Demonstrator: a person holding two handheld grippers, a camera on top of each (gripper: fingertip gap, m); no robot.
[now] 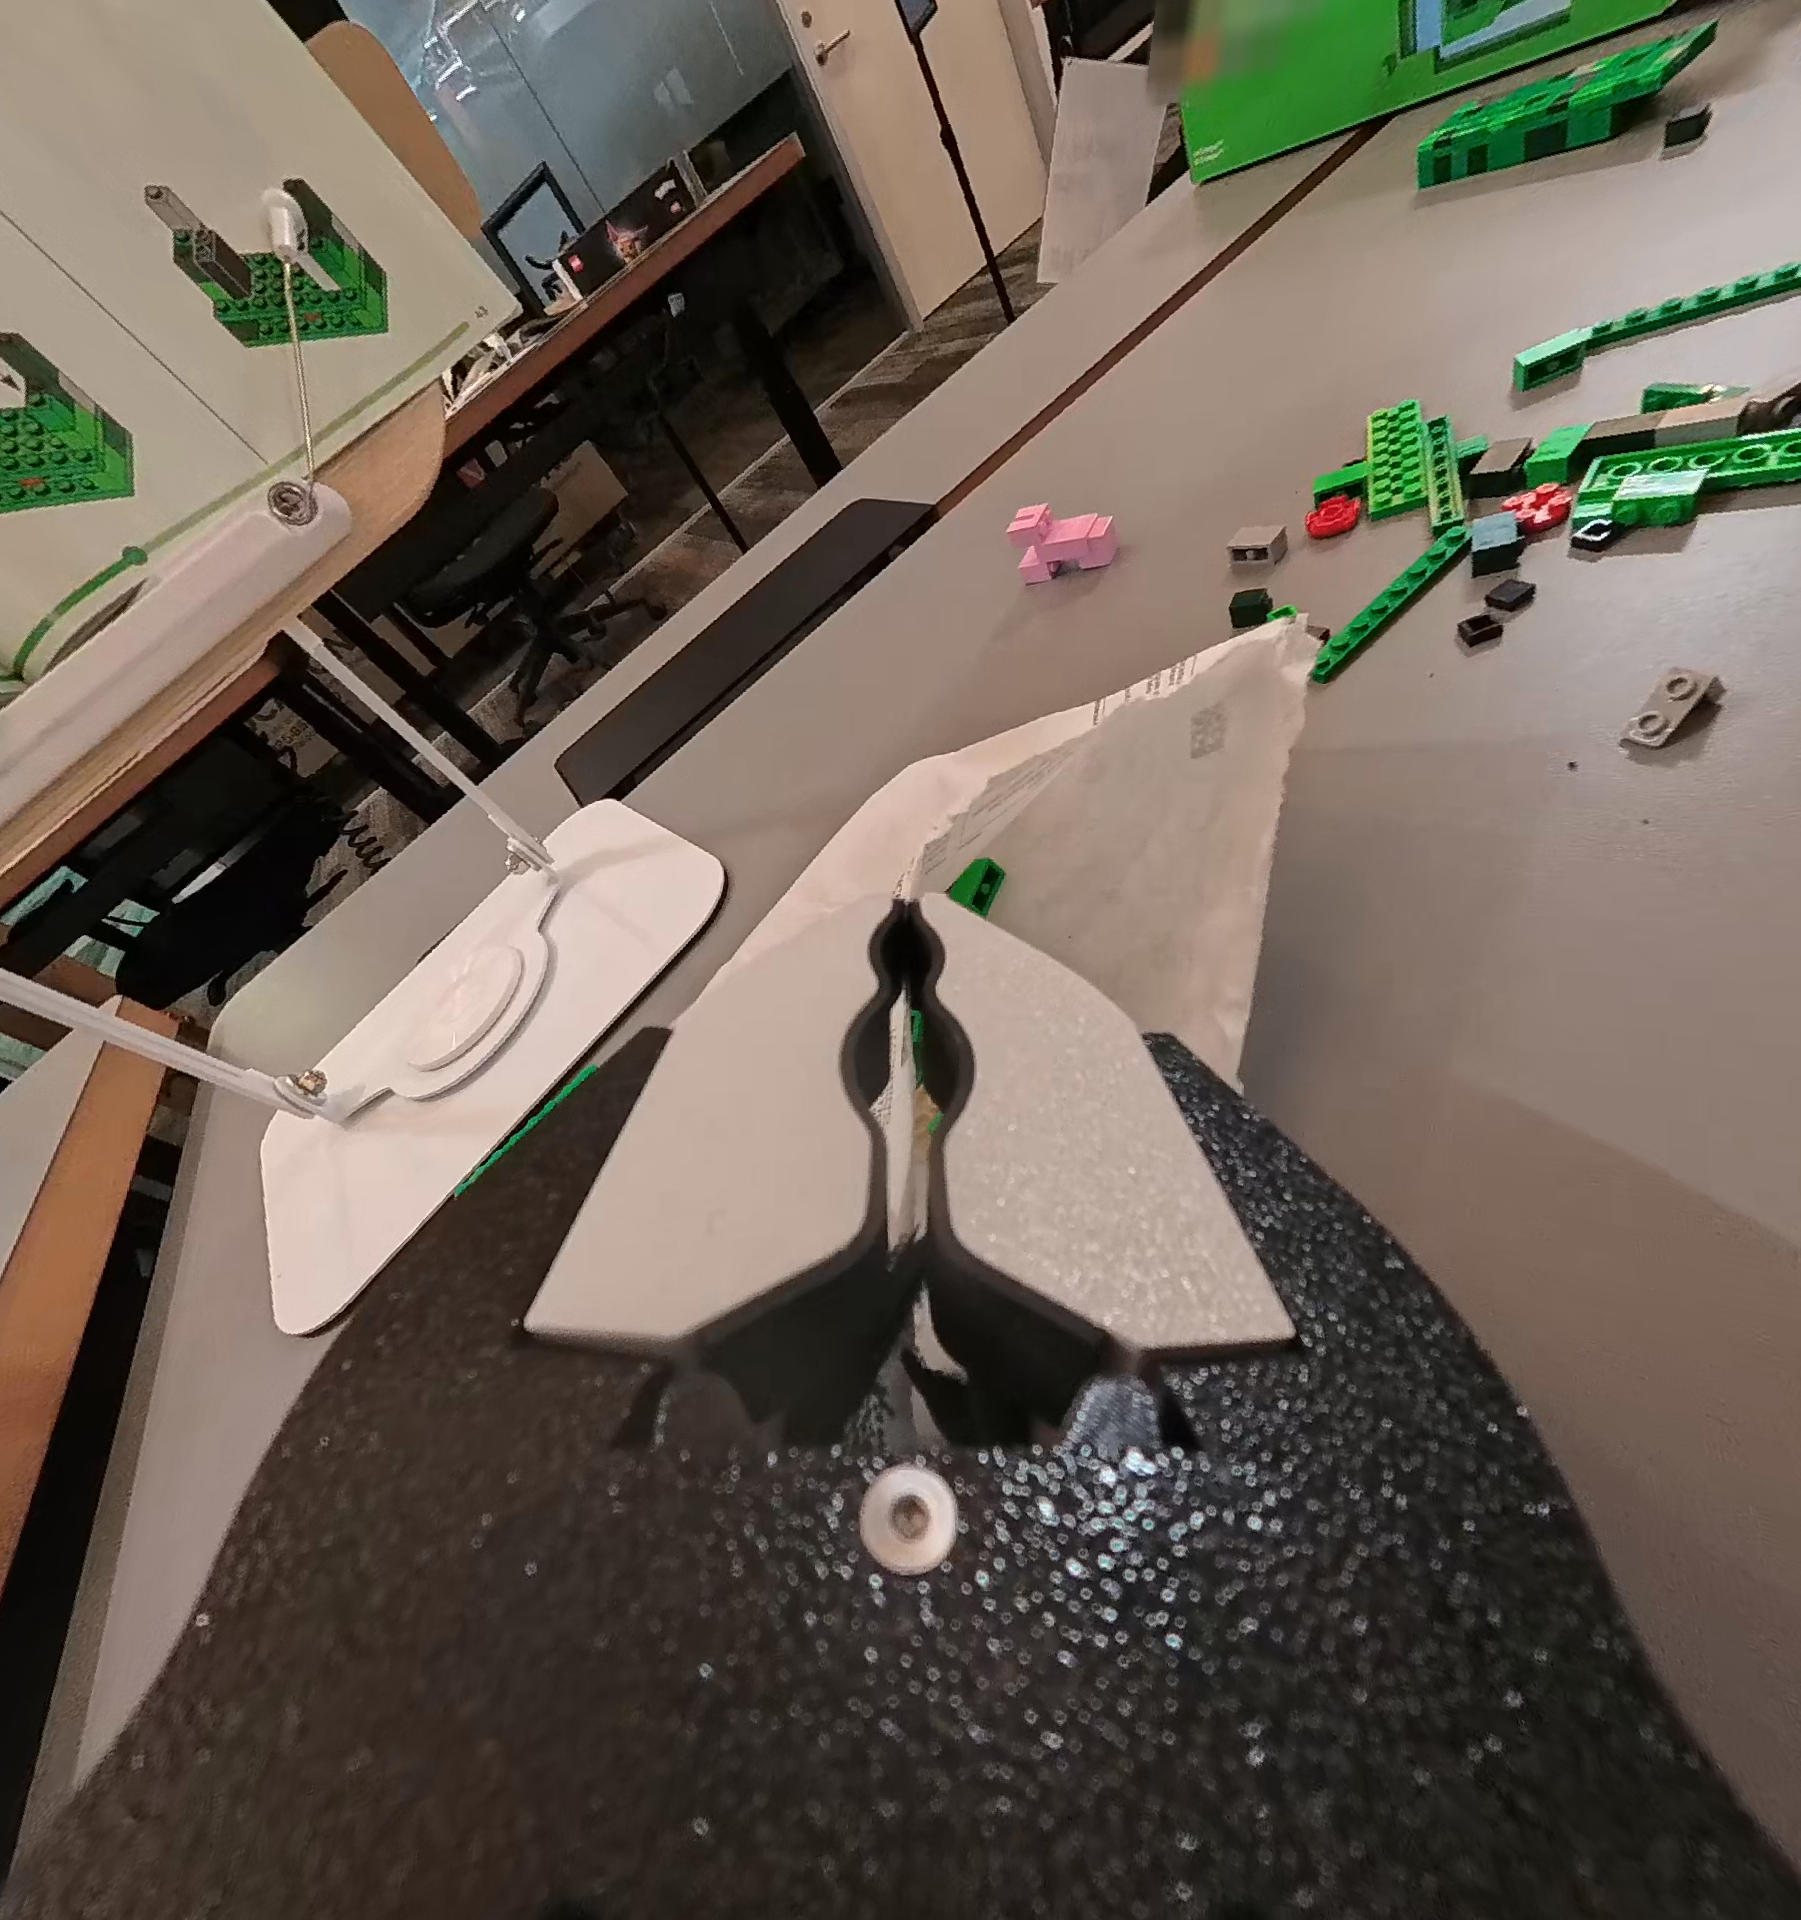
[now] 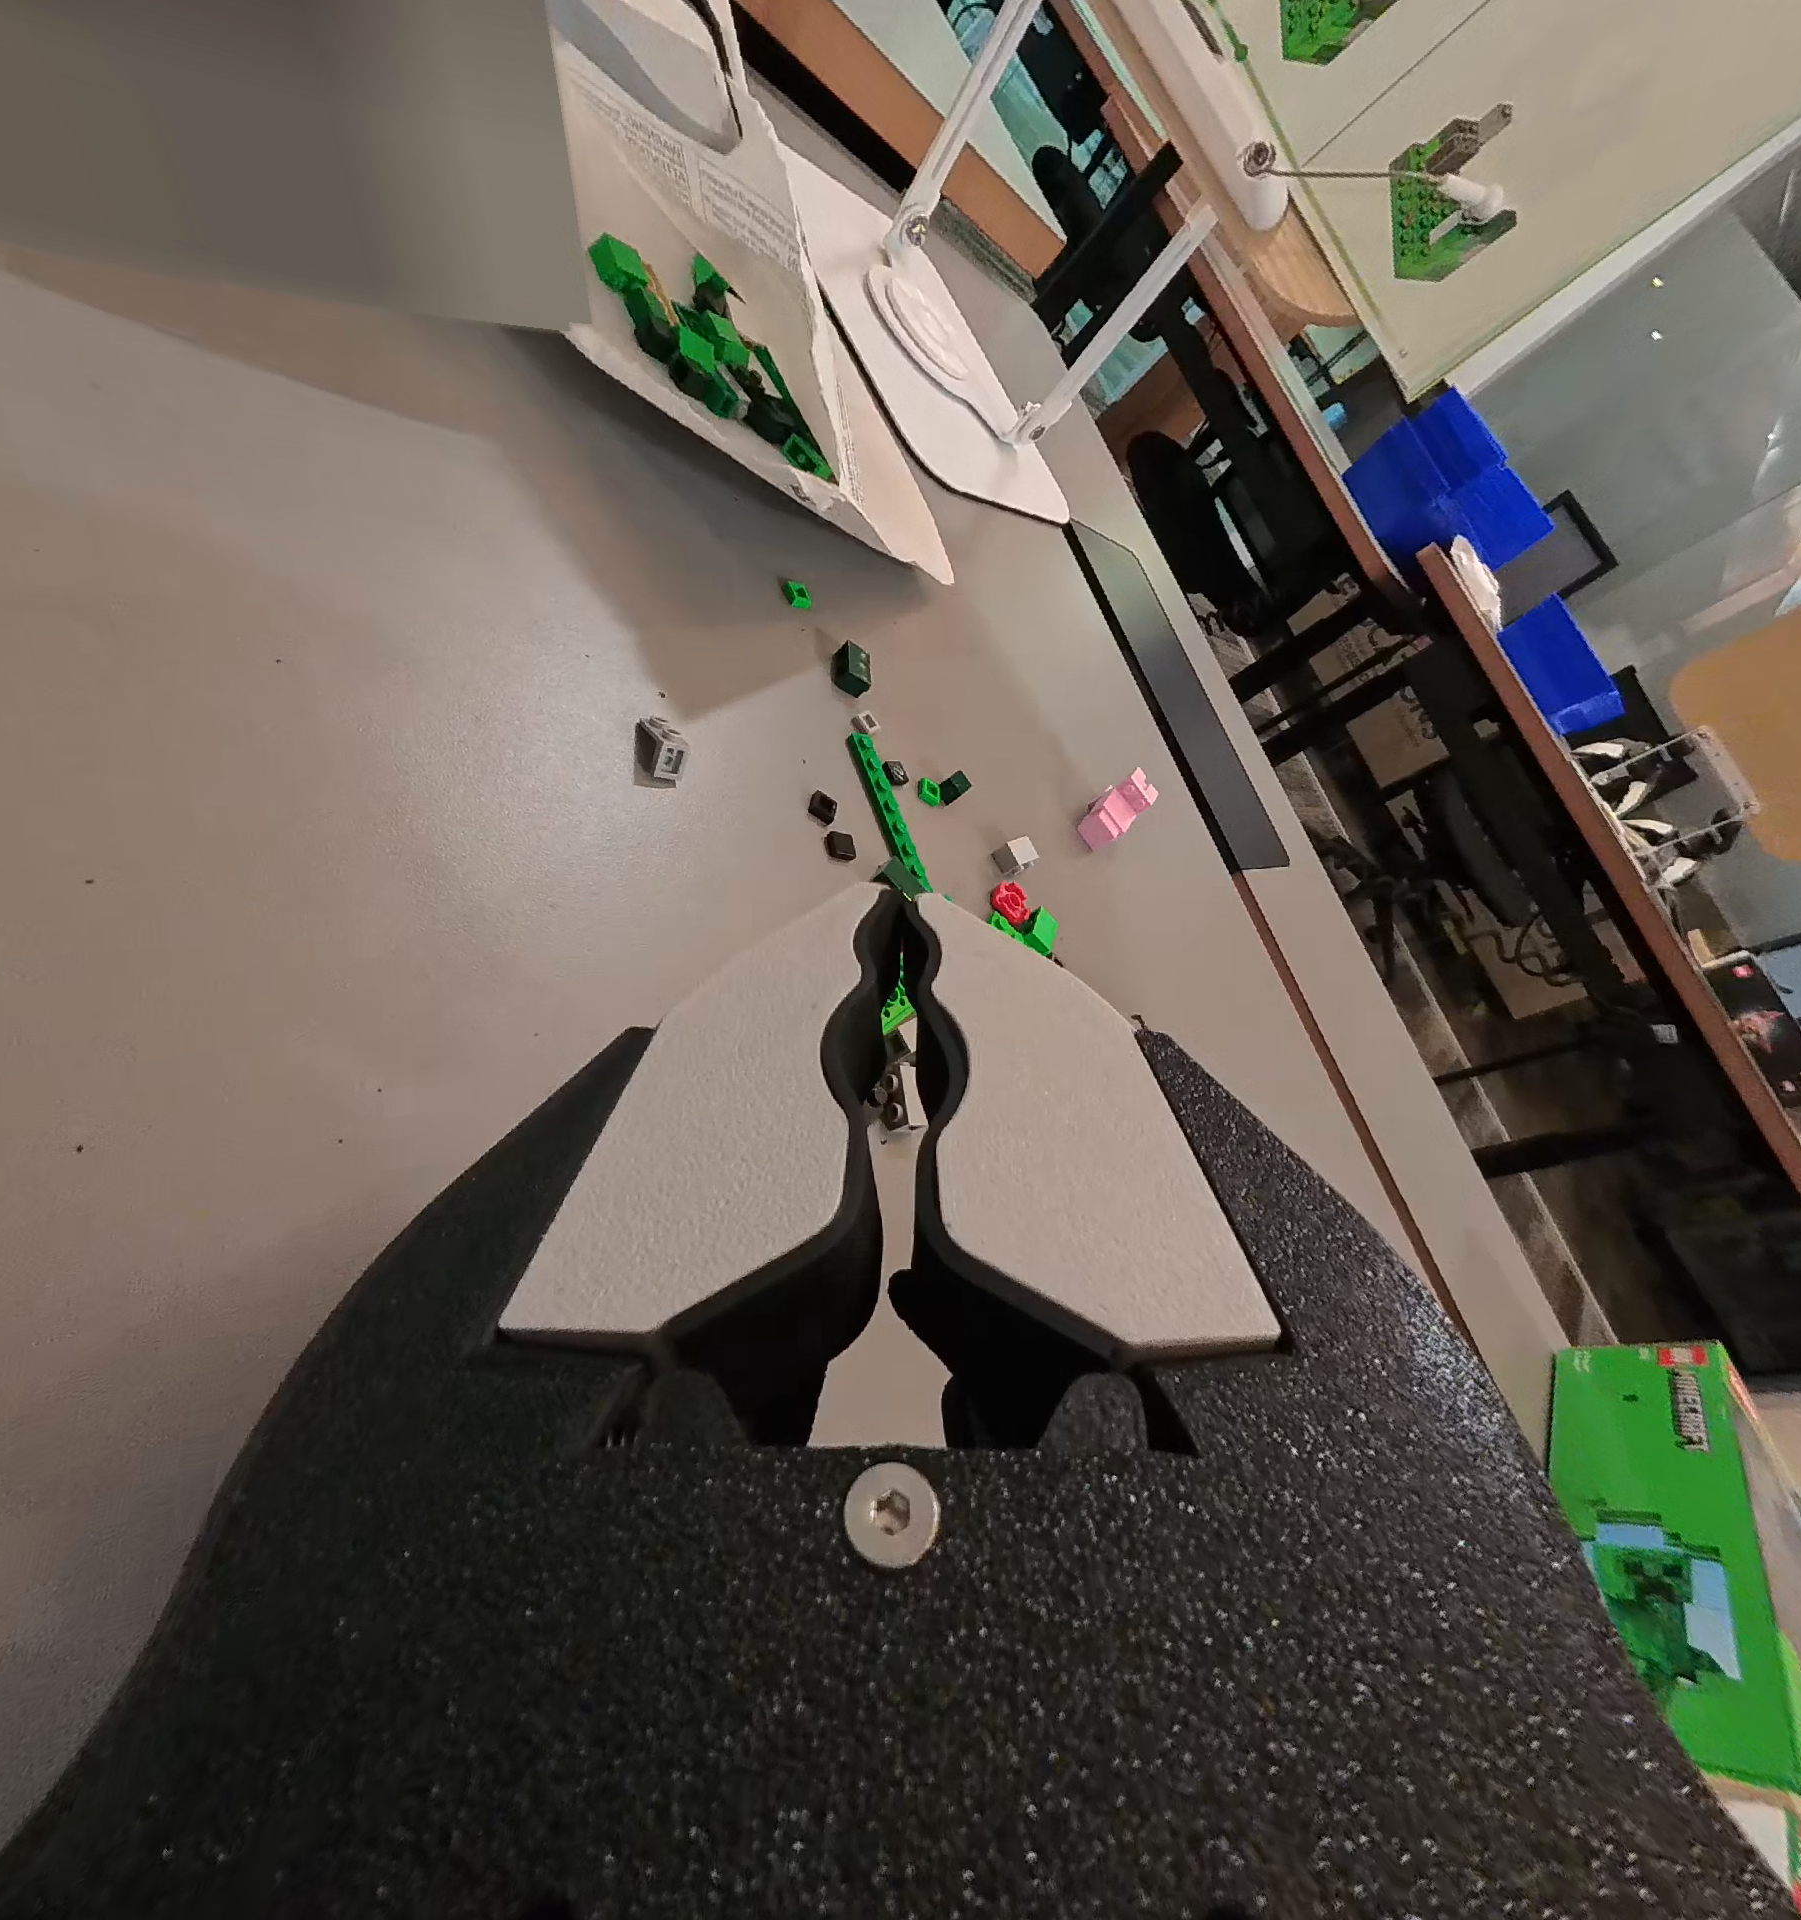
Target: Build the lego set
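Observation:
My left gripper (image 1: 911,914) is shut on the torn edge of a white paper bag (image 1: 1114,831) and holds it up off the grey table (image 1: 1498,987). In the right wrist view the bag (image 2: 667,187) is tilted, with several green bricks (image 2: 709,343) inside. My right gripper (image 2: 901,909) is shut low over loose pieces. A green piece (image 2: 893,1003) and a dark grey studded piece (image 2: 896,1101) show through its gap; I cannot tell if they are held. A long green plate (image 2: 885,810) lies just ahead of it.
Loose green, black, grey and red pieces (image 1: 1498,488) are scattered on the table, with a pink pig (image 1: 1062,540). An instruction booklet (image 1: 148,312) stands on a white stand (image 1: 480,1039) at the table's edge. A green box (image 2: 1654,1558) sits at the right. Desks and chairs stand beyond. One gripper's finger ends stand about 25 cm off the other's.

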